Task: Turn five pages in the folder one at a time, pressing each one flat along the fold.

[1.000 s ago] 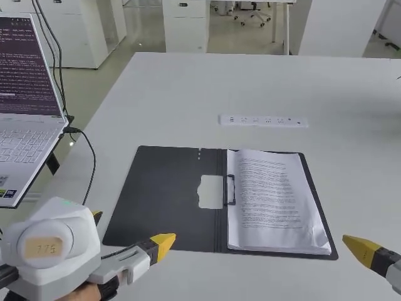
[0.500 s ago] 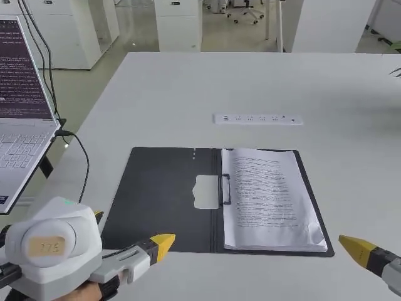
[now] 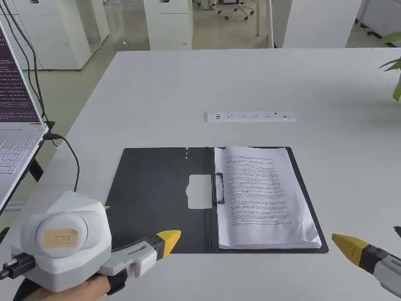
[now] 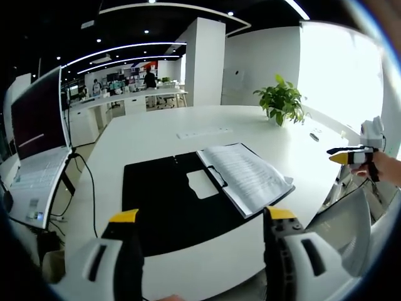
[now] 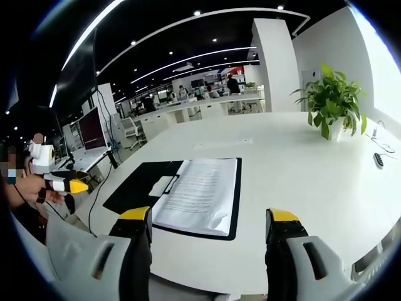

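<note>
A black folder [image 3: 156,194] lies open on the white table, with a stack of printed pages [image 3: 263,194] flat on its right half and a clip [image 3: 217,188] at the spine. My left gripper [image 4: 200,219] hovers open just short of the folder's near left edge; one yellow fingertip [image 3: 168,238] is over the table there. My right gripper [image 5: 210,216] is open too, and its yellow fingertip [image 3: 348,246] hangs to the right of the folder's near right corner. Neither touches the pages [image 5: 197,191], and both hold nothing.
An open laptop [image 3: 12,125] on a stand sits at the left edge, with a black cable [image 3: 69,157] trailing off the table. A white power strip [image 3: 250,116] lies beyond the folder. A potted plant [image 4: 282,103] stands at the far right.
The head camera has turned, so the picture has slid left. The folder and pages lie as before, and both grippers hang in about the same places.
</note>
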A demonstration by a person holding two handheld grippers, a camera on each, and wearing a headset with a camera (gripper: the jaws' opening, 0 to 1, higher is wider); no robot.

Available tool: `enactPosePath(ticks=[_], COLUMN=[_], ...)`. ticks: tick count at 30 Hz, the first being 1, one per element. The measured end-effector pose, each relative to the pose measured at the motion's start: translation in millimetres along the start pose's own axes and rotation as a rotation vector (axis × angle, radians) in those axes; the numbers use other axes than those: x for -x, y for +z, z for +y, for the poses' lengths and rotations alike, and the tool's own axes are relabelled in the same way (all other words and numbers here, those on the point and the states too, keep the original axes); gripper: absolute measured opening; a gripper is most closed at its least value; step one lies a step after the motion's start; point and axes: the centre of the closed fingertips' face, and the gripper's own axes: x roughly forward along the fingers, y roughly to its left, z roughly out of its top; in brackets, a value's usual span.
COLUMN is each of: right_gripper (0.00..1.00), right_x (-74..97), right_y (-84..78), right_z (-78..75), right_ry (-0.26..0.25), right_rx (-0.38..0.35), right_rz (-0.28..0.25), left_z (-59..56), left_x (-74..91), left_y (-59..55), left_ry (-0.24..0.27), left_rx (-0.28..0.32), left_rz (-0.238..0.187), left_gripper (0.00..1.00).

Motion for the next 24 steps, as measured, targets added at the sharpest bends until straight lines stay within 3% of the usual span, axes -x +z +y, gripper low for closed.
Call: enactPosePath(ticks=[8, 24], right_gripper=[0.73, 0.72], right_x=[-1.6, -4.4], right_y=[-0.6, -1.3], right_z=[0.8, 1.3], right_ry=[-0.003, -0.005], right_rx=[-0.010, -0.025], right_rz=[-0.002, -0.009], left_z=[-11.2, -47.9], left_x=[-13.7, -53.1], left_y=[0.7, -2.6], left_ry=[-0.034, -0.133], left_rx=[-0.019, -0.082], left_rz=[0.006, 0.027], left_gripper=[0.78, 0.76])
